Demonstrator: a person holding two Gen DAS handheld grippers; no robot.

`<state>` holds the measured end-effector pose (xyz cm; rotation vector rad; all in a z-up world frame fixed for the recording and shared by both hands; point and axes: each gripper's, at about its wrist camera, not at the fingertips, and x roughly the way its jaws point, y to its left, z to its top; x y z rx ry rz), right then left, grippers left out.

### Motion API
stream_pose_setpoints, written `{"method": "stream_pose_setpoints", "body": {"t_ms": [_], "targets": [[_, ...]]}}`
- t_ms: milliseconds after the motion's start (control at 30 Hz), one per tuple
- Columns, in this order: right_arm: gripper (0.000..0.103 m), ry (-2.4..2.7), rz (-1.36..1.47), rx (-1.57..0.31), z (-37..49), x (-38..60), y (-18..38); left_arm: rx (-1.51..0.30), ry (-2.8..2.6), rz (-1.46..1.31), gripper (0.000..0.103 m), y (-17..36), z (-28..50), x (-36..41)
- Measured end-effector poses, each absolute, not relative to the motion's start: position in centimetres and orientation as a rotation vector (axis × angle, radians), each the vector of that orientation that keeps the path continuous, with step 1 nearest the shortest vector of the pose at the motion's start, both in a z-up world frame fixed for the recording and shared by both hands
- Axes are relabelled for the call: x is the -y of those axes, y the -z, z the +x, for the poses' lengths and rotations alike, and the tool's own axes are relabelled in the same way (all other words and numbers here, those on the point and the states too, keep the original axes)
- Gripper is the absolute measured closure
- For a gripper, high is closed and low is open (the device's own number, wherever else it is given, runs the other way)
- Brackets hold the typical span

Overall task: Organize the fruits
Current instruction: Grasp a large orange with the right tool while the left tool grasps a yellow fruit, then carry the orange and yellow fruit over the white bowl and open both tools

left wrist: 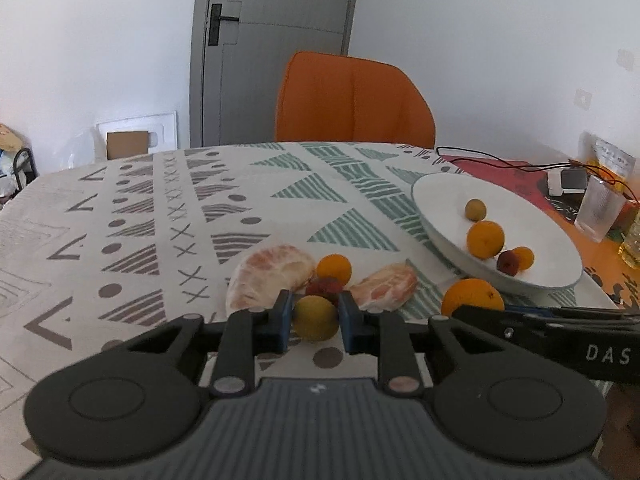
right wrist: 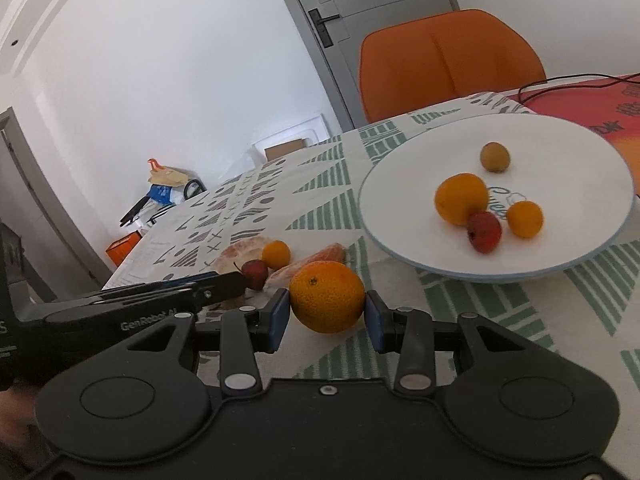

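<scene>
A yellow-green fruit (left wrist: pixel 315 317) sits on the bench between the blue pads of the left gripper (left wrist: pixel 314 318); both pads appear to touch it, so the jaws look closed on it. Just beyond it, at 12 o'clock, lies a small red fruit (left wrist: pixel 323 286), with a small orange (left wrist: pixel 334 268) behind that. Peeled pomelo pieces flank them: a large one (left wrist: pixel 269 274) at 10 o'clock and a smaller one (left wrist: pixel 383 287) at 2 o'clock.

The right gripper (right wrist: pixel 327 314) has a big orange (right wrist: pixel 327 297) between its pads; the left pad touches the fruit, the right pad looks barely apart from it, so I cannot tell whether the jaws are gripping.

At 1 o'clock from that orange a white plate (right wrist: pixel 400 184) holds four fruits: an orange (right wrist: pixel 461 199), a smaller orange (right wrist: pixel 525 219), a red fruit (right wrist: pixel 484 231) and a brownish-yellow one (right wrist: pixel 495 156).

The bench carries a patterned cloth (left wrist: pixel 160 216), and an orange chair (left wrist: pixel 354 98) stands at its far side.
</scene>
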<state>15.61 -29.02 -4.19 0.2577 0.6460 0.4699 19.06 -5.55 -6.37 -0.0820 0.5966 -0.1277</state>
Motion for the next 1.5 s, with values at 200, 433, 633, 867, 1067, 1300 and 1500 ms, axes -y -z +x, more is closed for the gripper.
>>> {"method": "stream_pose_setpoints", "body": {"t_ms": [200,433,633,867,1067,1300,1500], "targets": [[0.065,-0.468,0.265,-0.626,15.2,29.5,3.8,-0.572,0.13,-0.081,0.08,5.2,18.4,5.8],[0.065,-0.453,0.265,-0.589,14.6,30.3,2.8,-0.531,0.141,-0.081,0.08,4.0,17.7,6.3],[0.065,-0.425,0.274,-0.56,14.1,31.7,2.0,-0.505,0.162,-0.073,0.08,3.1,17.2,7.1],[0.065,-0.392,0.29,-0.537,13.8,33.4,1.6,-0.493,0.188,-0.056,0.08,2.7,17.2,8.6],[0.065,-0.348,0.306,-0.524,13.7,35.2,1.6,-0.487,0.216,-0.037,0.08,2.4,17.8,10.1],[0.065,-0.294,0.318,-0.514,14.0,37.1,1.6,-0.477,0.257,-0.028,0.08,2.0,18.7,11.8],[0.065,-0.261,0.329,-0.505,14.4,38.8,1.7,-0.482,0.292,-0.011,0.08,2.1,20.0,13.8]]}}
